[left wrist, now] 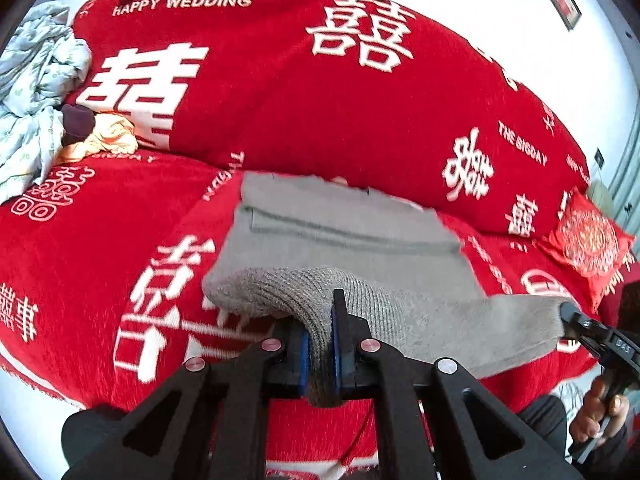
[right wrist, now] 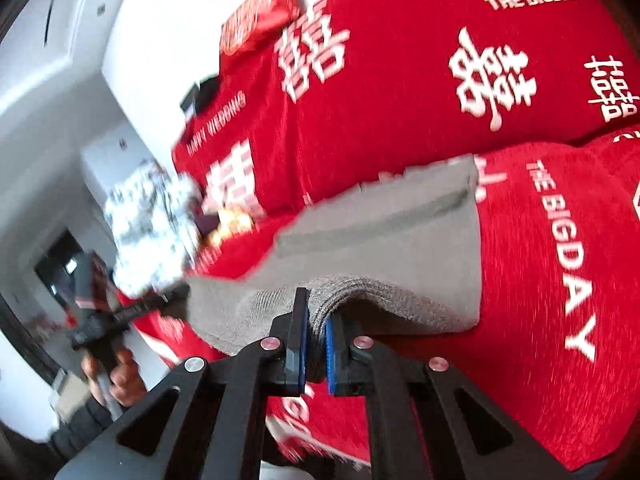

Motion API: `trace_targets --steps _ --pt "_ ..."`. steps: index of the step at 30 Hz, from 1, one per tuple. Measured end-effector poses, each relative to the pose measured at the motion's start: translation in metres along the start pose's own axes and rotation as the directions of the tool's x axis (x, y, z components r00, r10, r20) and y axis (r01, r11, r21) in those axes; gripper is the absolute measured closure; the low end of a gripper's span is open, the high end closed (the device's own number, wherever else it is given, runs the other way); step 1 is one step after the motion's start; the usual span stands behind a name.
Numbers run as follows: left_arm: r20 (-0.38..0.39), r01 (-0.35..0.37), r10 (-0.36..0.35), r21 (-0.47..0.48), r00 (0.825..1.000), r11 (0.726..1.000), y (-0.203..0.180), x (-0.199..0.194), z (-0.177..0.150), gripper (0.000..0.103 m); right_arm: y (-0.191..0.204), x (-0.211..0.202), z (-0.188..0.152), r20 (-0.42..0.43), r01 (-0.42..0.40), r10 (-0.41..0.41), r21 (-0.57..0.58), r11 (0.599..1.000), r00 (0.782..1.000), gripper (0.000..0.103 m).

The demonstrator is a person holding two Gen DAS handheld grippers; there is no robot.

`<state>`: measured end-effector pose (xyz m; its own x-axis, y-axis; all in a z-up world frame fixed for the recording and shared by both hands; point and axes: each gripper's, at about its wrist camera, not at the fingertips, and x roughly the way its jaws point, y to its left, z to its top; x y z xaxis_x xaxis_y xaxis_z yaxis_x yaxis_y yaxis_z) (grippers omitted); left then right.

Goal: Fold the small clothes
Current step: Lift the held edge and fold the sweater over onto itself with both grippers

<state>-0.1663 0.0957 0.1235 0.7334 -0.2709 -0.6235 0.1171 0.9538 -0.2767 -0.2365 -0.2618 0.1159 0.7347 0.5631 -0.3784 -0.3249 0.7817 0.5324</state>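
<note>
A small grey knit garment [left wrist: 352, 240] lies spread on the red sofa cover, its near ribbed edge lifted off the seat. My left gripper [left wrist: 320, 344] is shut on that ribbed edge at its left part. My right gripper [right wrist: 316, 344] is shut on the same edge further right; it also shows in the left wrist view [left wrist: 568, 316] at the right end of the grey cloth. The garment [right wrist: 384, 232] hangs stretched between the two grippers, its far part resting on the seat. The left gripper shows blurred in the right wrist view [right wrist: 132, 312].
The red sofa cover [left wrist: 320, 112] with white characters fills the seat and backrest. A crumpled pale patterned cloth [left wrist: 36, 92] and a yellow and dark piece [left wrist: 100, 136] lie at the far left. A red cushion [left wrist: 588, 240] sits at the right.
</note>
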Motion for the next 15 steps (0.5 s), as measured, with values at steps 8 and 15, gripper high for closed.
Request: trace_targets --steps 8,15 --pt "0.009 -0.005 0.005 0.000 1.000 1.000 -0.008 0.031 0.049 0.093 -0.010 0.027 0.042 0.019 0.096 -0.097 0.059 0.994 0.995 0.096" --pt "-0.008 -0.008 0.008 -0.024 1.000 1.000 -0.004 0.057 0.075 0.093 -0.011 0.044 0.070 0.016 0.133 -0.134 0.048 0.990 0.991 0.096"
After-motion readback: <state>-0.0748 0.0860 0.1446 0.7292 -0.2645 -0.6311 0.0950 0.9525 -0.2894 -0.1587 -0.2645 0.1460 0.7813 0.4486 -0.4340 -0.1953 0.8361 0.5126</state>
